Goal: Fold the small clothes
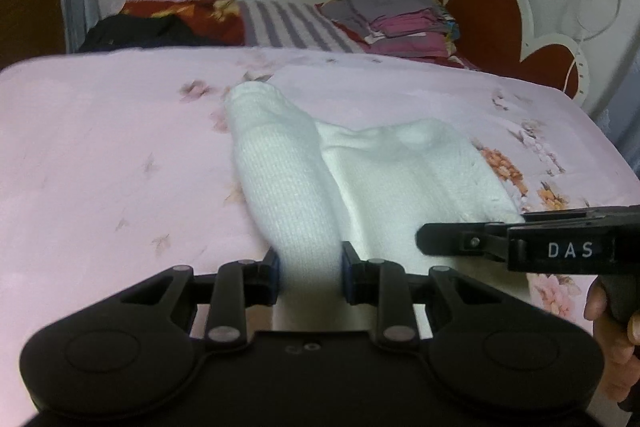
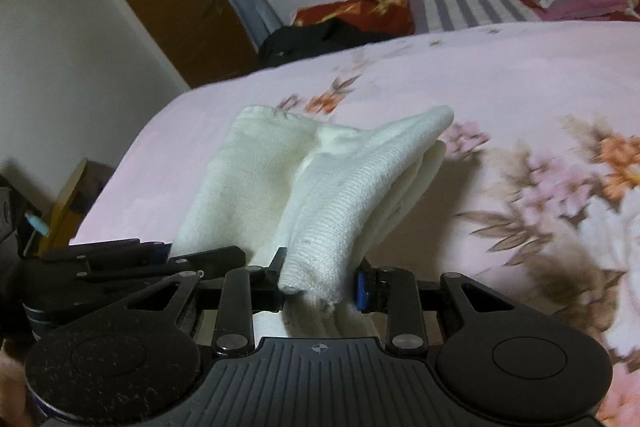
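Nearest the left wrist camera, the left gripper (image 1: 310,277) has its black jaws closed part-way onto a bunched end of the white ribbed knit garment (image 1: 280,179), the pads pressing the cloth from both sides. The right gripper (image 2: 320,285) pinches another bunched end of the same garment in the same way, just beside the left one. Beyond the jaws, the garment trails away over the pink floral bedsheet (image 1: 100,147), one lobe running straight ahead and a second sagging to the side. Farther off sit a stack of folded pink and grey clothes (image 1: 400,23) and a dark heap.

The risk, judging from the loose drape, is that the two lobes land unevenly or twisted, since each grip holds a thick wad that could slip.
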A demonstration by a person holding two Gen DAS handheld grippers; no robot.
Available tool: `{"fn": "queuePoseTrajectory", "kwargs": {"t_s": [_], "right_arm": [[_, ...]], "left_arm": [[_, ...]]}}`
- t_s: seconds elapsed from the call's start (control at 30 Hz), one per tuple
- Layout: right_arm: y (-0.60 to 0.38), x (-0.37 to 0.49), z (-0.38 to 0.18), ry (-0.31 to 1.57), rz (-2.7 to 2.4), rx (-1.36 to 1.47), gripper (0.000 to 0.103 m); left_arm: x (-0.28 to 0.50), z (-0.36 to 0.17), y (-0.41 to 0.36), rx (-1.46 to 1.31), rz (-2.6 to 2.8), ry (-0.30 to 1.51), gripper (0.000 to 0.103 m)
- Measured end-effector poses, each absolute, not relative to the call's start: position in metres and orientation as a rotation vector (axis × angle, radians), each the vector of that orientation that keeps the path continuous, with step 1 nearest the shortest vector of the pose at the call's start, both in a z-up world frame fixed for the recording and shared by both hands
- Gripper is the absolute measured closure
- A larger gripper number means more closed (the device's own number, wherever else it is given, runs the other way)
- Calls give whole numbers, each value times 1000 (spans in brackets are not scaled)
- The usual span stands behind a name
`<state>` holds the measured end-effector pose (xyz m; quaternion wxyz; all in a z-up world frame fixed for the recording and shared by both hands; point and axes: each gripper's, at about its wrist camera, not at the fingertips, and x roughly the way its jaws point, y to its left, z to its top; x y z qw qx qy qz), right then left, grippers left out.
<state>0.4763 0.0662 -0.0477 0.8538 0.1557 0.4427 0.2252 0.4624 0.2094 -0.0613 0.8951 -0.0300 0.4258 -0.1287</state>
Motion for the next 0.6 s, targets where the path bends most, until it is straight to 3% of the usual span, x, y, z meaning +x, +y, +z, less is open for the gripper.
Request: {"fn": "queuePoseTrajectory", "kwargs": {"t_s": [0.13, 0.2, 0.27, 0.3, 0.43, 0.5, 0.57, 0.6], "right_arm": [[78, 479, -68, 967, 456, 308, 72], [76, 482, -86, 1007, 422, 302, 72], [69, 485, -111, 1065, 390, 320, 69], [63, 486, -121, 1066, 379, 361, 57], [53, 483, -126, 1049, 362, 376, 48], [45, 476, -109, 1005, 317, 370, 48], [39, 470, -84, 887, 270, 323, 49], [38, 472, -74, 847, 269, 308, 59]], "left_arm": [[467, -84, 227, -116, -295, 926, 75], [471, -103, 232, -129, -296, 972, 66], [469, -119, 242, -187, -280, 963, 40], [468, -123, 249, -218, -275, 958, 39], [462, -121, 265, -276, -303, 948, 38], [456, -108, 274, -261, -290, 886, 45], [458, -95, 279, -248, -299, 813, 62], [465, -89, 277, -240, -310, 797, 67]]}}
